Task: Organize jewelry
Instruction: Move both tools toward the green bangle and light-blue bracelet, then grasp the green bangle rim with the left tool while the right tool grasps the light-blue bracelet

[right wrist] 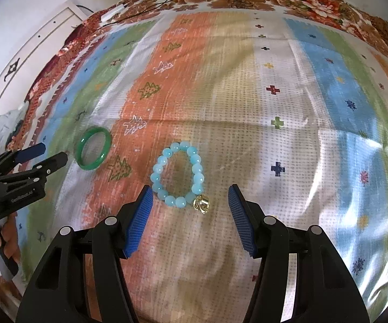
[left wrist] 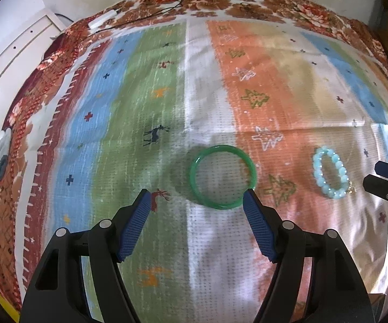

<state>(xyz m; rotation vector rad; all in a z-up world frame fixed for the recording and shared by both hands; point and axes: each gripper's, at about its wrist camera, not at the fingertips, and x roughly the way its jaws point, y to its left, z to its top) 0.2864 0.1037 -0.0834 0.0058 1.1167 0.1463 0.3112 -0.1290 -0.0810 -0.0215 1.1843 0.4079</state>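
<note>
Both claws, left claw and right claw, are gaping empty over two bracelets: one green bangle, one blue beaded bracelet with gold charm.

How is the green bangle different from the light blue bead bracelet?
The green bangle is one smooth solid ring; the light blue bead bracelet is a string of round beads. The bead bracelet carries a gold charm; the bangle has none. Both lie flat on the patterned cloth.
</note>
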